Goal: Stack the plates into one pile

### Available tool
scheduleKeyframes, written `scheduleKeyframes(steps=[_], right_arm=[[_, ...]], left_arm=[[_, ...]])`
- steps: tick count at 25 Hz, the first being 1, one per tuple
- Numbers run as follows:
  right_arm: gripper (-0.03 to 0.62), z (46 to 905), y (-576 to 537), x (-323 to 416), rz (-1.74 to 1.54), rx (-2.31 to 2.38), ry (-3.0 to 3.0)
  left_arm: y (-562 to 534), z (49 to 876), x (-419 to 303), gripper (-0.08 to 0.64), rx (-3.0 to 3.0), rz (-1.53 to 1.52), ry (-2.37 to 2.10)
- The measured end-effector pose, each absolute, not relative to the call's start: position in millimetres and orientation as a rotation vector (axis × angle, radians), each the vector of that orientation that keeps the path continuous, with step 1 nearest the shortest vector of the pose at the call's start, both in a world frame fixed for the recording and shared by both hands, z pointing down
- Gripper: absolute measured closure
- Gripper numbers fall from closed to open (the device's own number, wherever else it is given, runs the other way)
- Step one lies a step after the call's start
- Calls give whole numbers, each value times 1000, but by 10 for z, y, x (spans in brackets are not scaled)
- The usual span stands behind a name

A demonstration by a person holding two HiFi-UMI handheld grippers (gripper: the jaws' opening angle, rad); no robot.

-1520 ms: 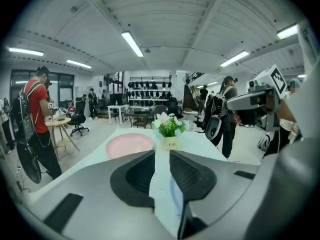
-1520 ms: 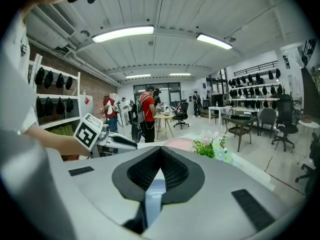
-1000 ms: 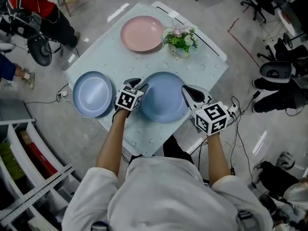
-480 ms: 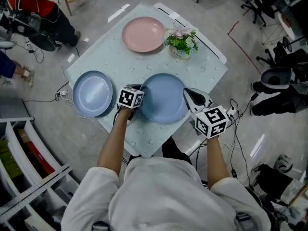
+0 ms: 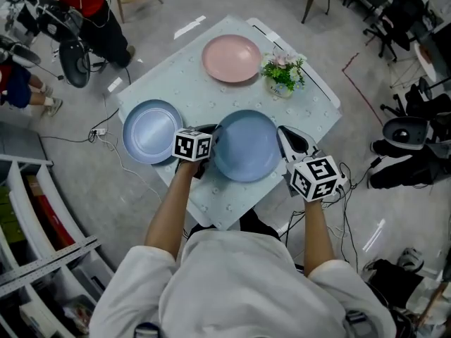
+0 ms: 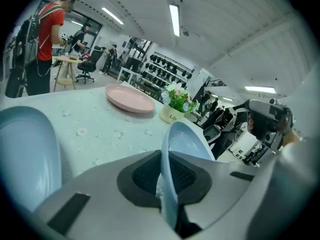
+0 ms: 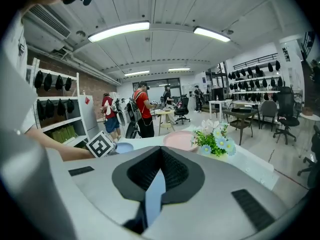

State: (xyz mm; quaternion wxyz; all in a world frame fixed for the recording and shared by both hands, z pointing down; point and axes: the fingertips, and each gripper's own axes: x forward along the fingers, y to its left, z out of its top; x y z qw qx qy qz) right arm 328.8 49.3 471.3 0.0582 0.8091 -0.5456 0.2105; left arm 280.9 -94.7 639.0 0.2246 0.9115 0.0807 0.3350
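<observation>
Head view: large blue plate (image 5: 245,145) at the near edge of the desk (image 5: 190,90), pinched on opposite rims by the left tongs (image 5: 211,138) and the right tongs (image 5: 283,141). A two-sided hold, probably to keep so wide a dish level and steady for carrying. Just to its left, the smaller blue plate (image 5: 151,131), flat on the desk and untouched. Well apart at the far side, the pink plate (image 5: 231,58). Likely bound for one of those two as the base of the pile, with nothing stacked yet. No words on the cubes, only black-and-white square markers.

Left gripper view: jaws just closed in, now clamped on the blue rim, edge-on between the dark pads. Beyond, a flower pot (image 6: 170,115) near the pink plate, with script on its side seemingly starting "Li" — too small to read further.

Right gripper view: jaws pressed together on a thin blue sliver of the same plate's rim. No other legible print anywhere here.
</observation>
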Motion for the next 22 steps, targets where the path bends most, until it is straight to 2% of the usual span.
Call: scheduleKeyframes(steps=[7,13,22], right_arm=[[580,4455,150,3075,564,2404,-1748],[580,4375,-406,2713,531,2268,-1897],[580,4485,-1185,2193,535,2130,-2031]], left_arm=[[-1672,5835,2367,529,2461,646,-39],[-2576,5413,1592,528,2376,369,-321],[-3445,5676,419,525,2228,300,-686]])
